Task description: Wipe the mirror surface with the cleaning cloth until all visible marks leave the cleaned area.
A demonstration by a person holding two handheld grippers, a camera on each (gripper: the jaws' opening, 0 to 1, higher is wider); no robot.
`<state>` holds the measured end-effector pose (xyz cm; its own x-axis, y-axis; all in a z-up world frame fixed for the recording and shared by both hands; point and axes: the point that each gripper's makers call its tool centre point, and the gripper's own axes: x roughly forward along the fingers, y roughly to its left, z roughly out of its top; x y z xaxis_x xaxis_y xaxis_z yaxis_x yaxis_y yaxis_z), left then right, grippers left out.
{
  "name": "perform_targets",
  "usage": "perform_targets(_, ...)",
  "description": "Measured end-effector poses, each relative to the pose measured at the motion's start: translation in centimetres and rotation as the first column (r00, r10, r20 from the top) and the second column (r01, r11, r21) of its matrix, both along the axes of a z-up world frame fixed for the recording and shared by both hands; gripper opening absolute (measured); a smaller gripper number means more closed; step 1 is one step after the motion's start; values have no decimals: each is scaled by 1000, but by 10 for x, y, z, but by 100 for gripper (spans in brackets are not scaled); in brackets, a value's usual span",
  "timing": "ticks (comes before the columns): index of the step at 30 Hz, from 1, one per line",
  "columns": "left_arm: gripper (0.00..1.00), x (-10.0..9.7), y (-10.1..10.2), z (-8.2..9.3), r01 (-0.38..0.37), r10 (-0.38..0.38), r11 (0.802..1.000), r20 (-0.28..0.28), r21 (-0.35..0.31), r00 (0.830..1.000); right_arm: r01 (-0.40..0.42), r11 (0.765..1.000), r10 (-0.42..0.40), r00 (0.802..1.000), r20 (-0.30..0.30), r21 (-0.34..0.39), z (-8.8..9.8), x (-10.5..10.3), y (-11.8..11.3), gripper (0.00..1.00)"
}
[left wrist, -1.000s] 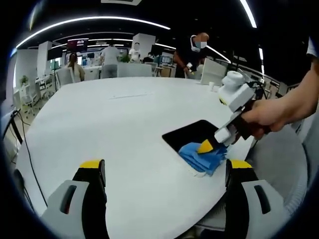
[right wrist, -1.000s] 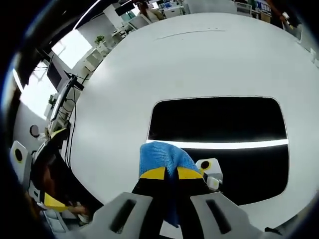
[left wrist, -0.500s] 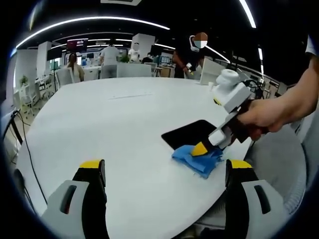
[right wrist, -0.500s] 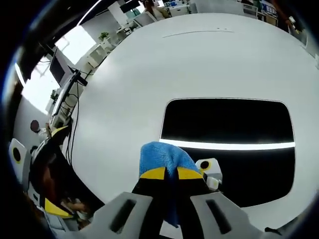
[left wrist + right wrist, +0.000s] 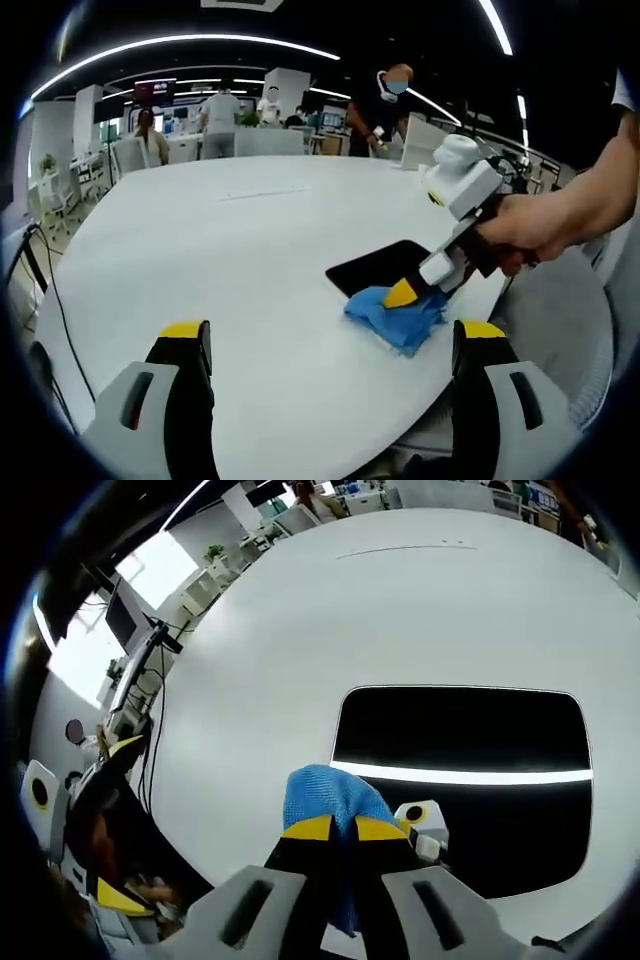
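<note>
Mirror (image 5: pixel 460 750) flat on white desk (image 5: pixel 230 250), near right edge. Right hand-held gripper (image 5: pixel 333 828) clenched on blue cloth (image 5: pixel 325 795) — pressed at mirror's near corner for wiping. Left hand-held gripper (image 5: pixel 330 335) released — waits aside.

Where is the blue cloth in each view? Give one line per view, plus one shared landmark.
Left gripper view: blue cloth right of centre, under the right gripper.
Right gripper view: cloth low centre, pinched in that gripper.
Shared landmark: the dark mirror beside it.

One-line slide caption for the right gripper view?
Right gripper shut on blue cloth, at the dark mirror's near corner on a white table.
</note>
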<state>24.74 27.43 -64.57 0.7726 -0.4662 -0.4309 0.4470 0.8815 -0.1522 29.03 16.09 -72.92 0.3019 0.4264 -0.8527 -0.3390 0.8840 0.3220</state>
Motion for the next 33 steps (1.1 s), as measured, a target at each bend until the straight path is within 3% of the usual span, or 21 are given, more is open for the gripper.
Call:
perform_targets(14,99,-2,1,-3,-10,10,1000,-7,-6,1000,-24,1000,24,1000,-1,-17,-6,8,1,0)
perform_targets(33,99,-7,0,-7,-10,10,1000,-22,-7,1000,-46,998,46,999,27,-32,-4,54,7,0)
